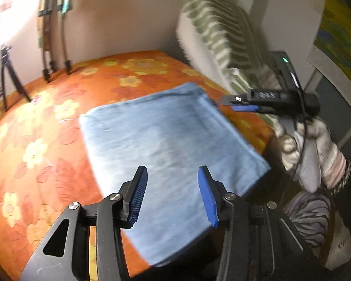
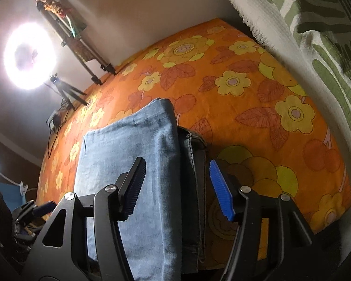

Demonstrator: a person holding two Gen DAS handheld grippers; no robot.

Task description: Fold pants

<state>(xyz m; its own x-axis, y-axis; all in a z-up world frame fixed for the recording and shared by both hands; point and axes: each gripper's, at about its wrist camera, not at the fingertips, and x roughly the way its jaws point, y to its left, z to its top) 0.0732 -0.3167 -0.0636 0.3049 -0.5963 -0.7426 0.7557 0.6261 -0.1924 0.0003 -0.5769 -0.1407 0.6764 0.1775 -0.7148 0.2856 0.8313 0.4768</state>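
Left wrist view shows the bed, under an orange flowered sheet, carrying the pants as a flat blue rectangle near its front edge, toward the right corner by the striped green and white blanket. The fold looks finished or nearly so. To end it well, I judge both tongs should lift clear without snagging the cloth, then square any crooked edge. In the right wrist view the darker waistband peeks out along the right side of the bundle, so that edge may want a nudge inward. The left gripper hangs partly open above the near edge, holding nothing. The right gripper stands wider, its fingers straddling the waistband edge without pinching it.
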